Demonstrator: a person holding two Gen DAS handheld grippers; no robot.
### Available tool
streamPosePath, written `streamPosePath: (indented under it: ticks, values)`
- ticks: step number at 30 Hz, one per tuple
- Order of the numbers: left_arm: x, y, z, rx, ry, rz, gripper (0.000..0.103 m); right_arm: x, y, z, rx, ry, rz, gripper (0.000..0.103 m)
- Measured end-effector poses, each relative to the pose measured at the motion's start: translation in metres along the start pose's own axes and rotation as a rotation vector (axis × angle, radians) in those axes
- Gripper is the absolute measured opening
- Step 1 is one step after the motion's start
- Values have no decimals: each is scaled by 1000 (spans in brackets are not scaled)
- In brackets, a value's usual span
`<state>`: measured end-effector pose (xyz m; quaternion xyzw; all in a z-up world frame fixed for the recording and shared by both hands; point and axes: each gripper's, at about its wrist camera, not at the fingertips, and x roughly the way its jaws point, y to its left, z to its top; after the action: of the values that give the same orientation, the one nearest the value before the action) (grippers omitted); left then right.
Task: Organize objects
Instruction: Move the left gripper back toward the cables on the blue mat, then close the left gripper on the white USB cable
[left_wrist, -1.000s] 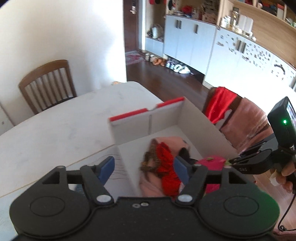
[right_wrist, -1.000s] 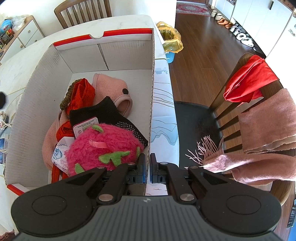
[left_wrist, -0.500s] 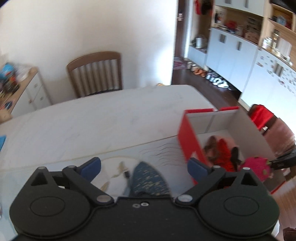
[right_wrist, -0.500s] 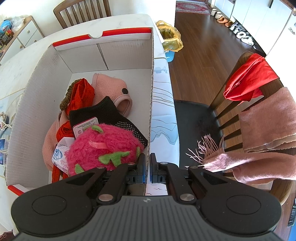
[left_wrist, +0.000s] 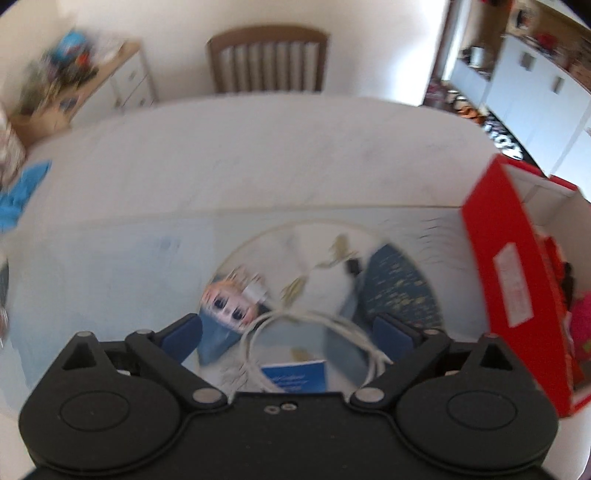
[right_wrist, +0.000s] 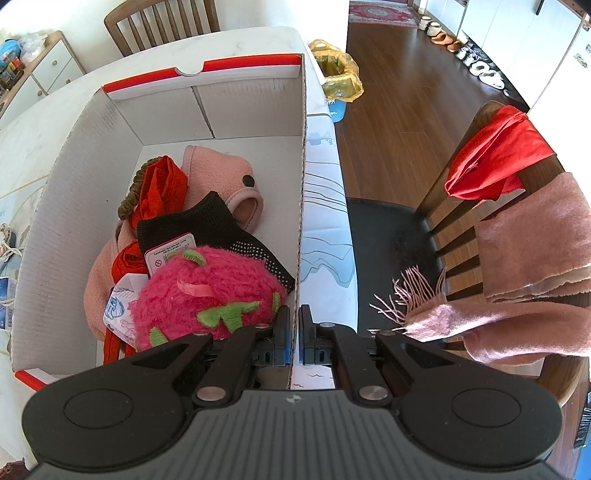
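A red and white cardboard box stands on the table; its red outer side shows in the left wrist view. Inside lie a pink fuzzy toy, a black glove, red cloth and a pink fleece piece. My right gripper is shut on the box's right wall. My left gripper is open and empty above a white cable, a doll-face card and a small blue box on the table left of the box.
A wooden chair stands behind the table. Another chair at the right carries a red cloth and a pink scarf. A bin with a yellow bag is on the floor. A blue cloth lies at far left.
My left gripper has swung left away from the box and now points at the cable and small items on the table. My right gripper has stayed clamped on the box wall.
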<state>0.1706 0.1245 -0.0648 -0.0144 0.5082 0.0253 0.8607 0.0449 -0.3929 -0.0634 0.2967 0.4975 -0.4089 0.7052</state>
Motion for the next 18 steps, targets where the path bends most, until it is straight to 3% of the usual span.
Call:
streamPosePath:
  ticks: [6,11,17,18]
  values:
    - [33,32,-8,-176,117,-12,81,-1,0,-1,1,1,-4,3]
    - [49,40,-13,-215,168,1,70,-1,1,0,2,2,-5,3]
    - [53,45,-16,-267,176,-45,46,0,1,0,3,2,-6,3]
    - [52,46,-17,-277,175,-51,38,-1,1,-1,4,3,-6,3]
